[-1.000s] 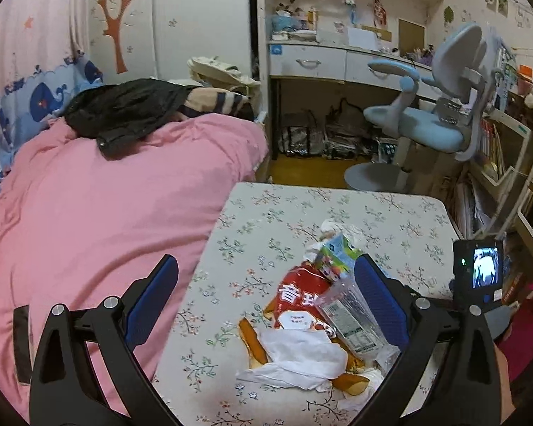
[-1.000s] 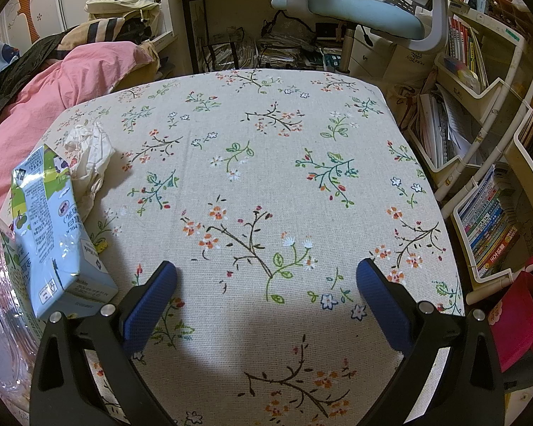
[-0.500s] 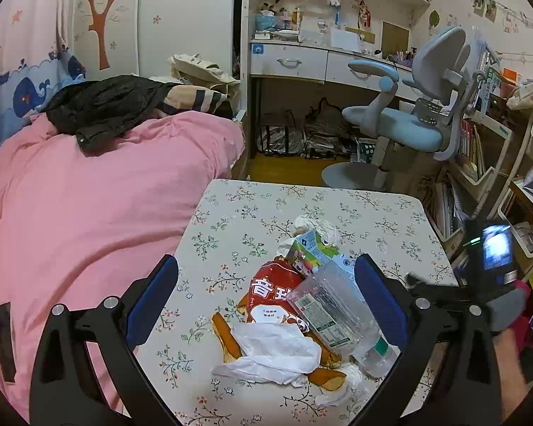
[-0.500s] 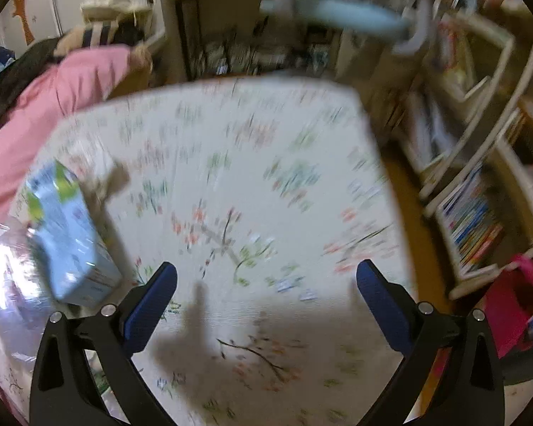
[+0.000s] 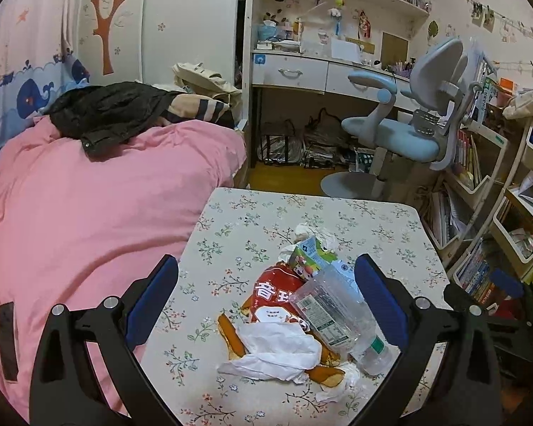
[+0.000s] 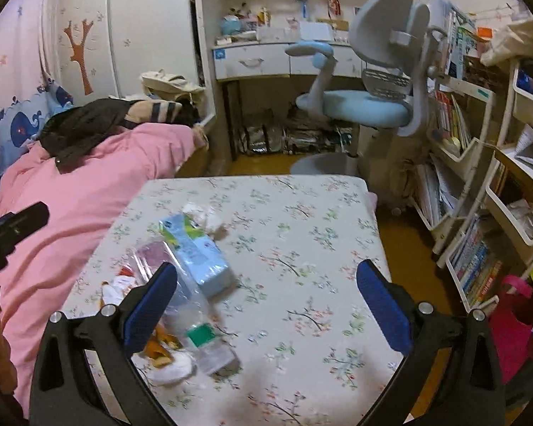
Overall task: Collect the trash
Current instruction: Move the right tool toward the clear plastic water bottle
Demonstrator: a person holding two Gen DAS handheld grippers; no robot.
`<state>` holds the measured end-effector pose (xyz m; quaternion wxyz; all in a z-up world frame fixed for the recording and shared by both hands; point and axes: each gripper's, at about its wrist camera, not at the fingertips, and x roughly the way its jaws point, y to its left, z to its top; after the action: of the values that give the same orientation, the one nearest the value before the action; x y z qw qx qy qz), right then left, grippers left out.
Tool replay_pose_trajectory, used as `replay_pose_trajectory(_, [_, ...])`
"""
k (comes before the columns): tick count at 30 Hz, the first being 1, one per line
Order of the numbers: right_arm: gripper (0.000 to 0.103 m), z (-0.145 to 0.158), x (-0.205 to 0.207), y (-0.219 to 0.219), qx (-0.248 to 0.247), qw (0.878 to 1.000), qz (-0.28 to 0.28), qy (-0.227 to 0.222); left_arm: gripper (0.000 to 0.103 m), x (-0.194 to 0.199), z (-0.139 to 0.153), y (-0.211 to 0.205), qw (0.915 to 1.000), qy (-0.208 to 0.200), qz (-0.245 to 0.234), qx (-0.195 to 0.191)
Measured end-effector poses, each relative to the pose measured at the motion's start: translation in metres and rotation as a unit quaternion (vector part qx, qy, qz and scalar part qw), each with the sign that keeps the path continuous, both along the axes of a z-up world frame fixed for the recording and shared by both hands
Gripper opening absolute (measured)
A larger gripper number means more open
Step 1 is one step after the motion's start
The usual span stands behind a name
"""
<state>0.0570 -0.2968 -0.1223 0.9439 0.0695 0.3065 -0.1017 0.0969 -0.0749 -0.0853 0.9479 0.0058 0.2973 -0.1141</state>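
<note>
Left wrist view: the left gripper [image 5: 266, 291] hangs over the floral table [image 5: 355, 220] with its blue fingers spread wide and empty, and on the table between them lies the trash heap: a red snack bag [image 5: 272, 293], a clear plastic bottle [image 5: 337, 316] lying across it, a green-and-blue carton [image 5: 311, 257] just behind, and a crumpled white tissue [image 5: 280, 353] in front. Right wrist view: the right gripper [image 6: 266, 293] is also spread and empty above the table [image 6: 319, 220], with the bottle [image 6: 195, 323] and the carton [image 6: 199, 248] toward its left finger, and the pink bed [image 6: 71, 195] just beside the table.
</note>
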Motion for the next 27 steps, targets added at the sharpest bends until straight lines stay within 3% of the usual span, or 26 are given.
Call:
replay_pose_trajectory(9, [0.097,0.015,-0.011,0.018,-0.013,0.998,0.023,-0.052,0.096,0.007,0.002,0.004,0.9999,0.0,0.012,0.002])
replay_pose_trajectory(19, [0.097,0.006,-0.003,0.013,-0.025,0.999,-0.002,-0.025,0.096,0.004,0.001,0.01,0.9996,-0.008,0.027,0.006])
replay_pose_trajectory(27, [0.097,0.009,-0.004,0.014,-0.017,0.999,0.0,-0.032,0.096,0.006,0.002,0.013,0.9994,-0.009,0.033,0.01])
